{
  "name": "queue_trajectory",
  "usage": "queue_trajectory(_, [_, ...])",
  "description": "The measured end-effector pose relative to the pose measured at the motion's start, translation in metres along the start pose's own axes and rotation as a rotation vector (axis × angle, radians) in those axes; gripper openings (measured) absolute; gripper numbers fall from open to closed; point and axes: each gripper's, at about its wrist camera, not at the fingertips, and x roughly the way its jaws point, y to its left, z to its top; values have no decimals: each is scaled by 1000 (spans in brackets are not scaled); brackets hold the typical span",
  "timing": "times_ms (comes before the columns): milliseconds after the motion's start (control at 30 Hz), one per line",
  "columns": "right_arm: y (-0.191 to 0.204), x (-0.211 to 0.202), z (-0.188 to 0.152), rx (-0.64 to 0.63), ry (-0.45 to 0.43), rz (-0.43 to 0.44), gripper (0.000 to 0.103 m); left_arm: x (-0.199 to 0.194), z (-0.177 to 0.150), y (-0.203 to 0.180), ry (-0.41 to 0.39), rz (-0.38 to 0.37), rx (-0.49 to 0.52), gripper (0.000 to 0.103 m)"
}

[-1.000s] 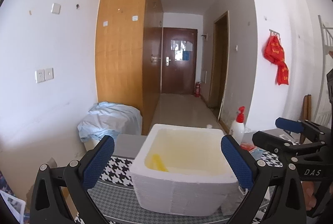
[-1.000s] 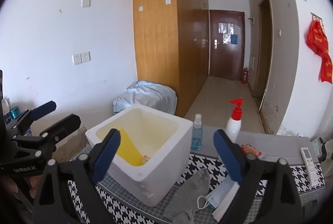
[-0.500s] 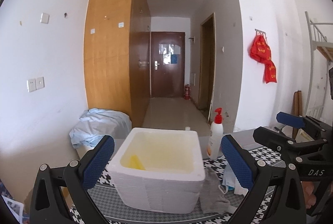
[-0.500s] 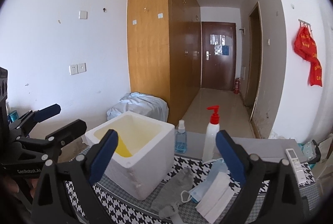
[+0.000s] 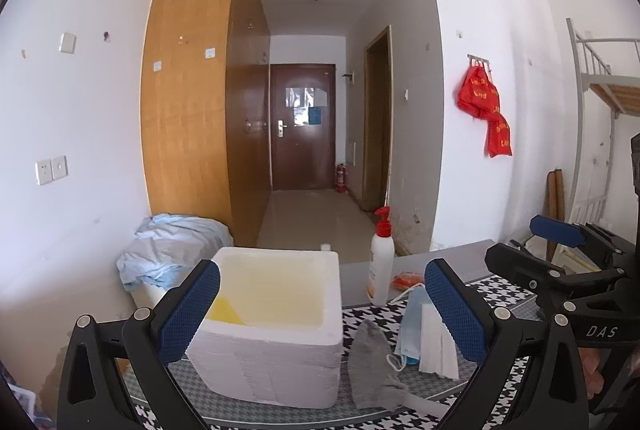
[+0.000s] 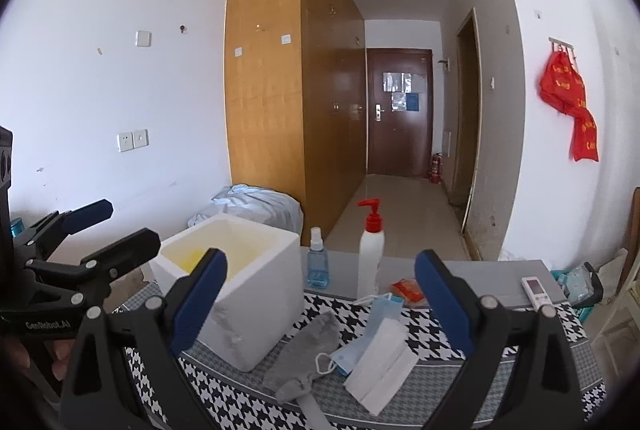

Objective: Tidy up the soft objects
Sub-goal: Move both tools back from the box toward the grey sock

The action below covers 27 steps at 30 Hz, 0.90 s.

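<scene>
While both my left claw (image 5: 320, 306) and right claw (image 6: 320, 296) hang spread and empty, I judge I'm between picks: the grey sock (image 6: 306, 354) lies on the bench (image 6: 440, 382) beside the foam box (image 6: 248, 294), so I'd descend onto it next.

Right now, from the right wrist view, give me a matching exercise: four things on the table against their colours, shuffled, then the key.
Things:
1. sock
2. face mask
3. foam box
4. pump bottle's pump head

Colours:
A. white
B. red
C. grey
D. light blue

Pairs: 1-C, 2-D, 3-A, 4-B
</scene>
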Motion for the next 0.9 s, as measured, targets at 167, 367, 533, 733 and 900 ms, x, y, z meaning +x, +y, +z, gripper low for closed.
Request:
queue_trajectory(167, [-7, -2, -7, 7, 4, -33, 97, 3, -3, -7, -5, -14, -1, 102])
queue_trajectory(367, [-17, -8, -16, 8, 2, -78, 97, 5, -6, -14, -17, -47, -15, 102])
queue_trajectory(533, [-22, -9, -20, 13, 15, -119, 97, 7, -12, -21, -36, -34, -1, 102])
queue_trajectory(733, [-25, -10, -26, 19, 24, -143, 97, 11, -20, -23, -18, -55, -4, 102])
queue_trajectory(900, [-28, -8, -33, 27, 42, -169, 97, 17, -26, -24, 6, -75, -7, 102])
